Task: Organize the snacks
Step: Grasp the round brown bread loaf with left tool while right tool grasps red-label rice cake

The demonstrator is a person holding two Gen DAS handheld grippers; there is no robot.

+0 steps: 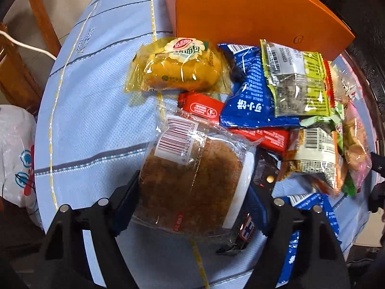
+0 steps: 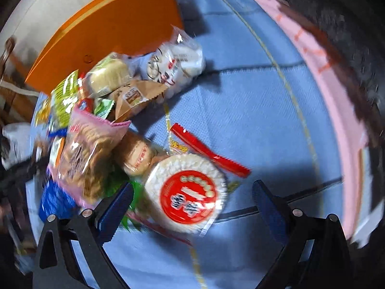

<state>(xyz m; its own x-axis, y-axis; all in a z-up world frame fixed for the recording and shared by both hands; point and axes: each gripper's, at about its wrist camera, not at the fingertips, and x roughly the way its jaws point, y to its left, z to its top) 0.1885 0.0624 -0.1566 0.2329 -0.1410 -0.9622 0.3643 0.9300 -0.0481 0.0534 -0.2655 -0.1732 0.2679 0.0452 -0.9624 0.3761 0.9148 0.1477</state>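
Left gripper (image 1: 192,213): fingers (image 1: 125,207) spread, set either side of a clear-wrapped brown cake (image 1: 192,180); the pads sit at or near the wrapper's edges, and a firm pinch cannot be confirmed. The cake is crumb-topped, with a white band on its right side and a barcode label at its far end.

Beyond the left fingers: a red bar (image 1: 202,107), a blue packet (image 1: 250,96) and a yellow bread roll (image 1: 178,69) in clear film. Right of them, a green seed packet (image 1: 298,84) lies on the heap. An orange box (image 1: 240,12) stands at the far side. A blue packet edge (image 1: 310,216) lies just right of the right finger.

Right gripper (image 2: 192,208): fingers (image 2: 269,204) spread wide, holding nothing; a round rice cracker (image 2: 186,192) with a red seal lies between them, nearer the left finger, its wrapper's red strip (image 2: 209,149) beyond it.

Left of that finger: a pink biscuit bag (image 2: 89,154). Farther out, a brown pouch (image 2: 134,96) and a white bag (image 2: 175,65).

Open room: bare blue tablecloth (image 2: 252,108) right of and beyond the right gripper; also left of the left gripper, up to the table's curved edge.

View differences: the left view alone shows a white plastic bag (image 1: 14,156) off the table. The right view alone shows a pink band (image 2: 320,72) at the far right; that view is motion-blurred.
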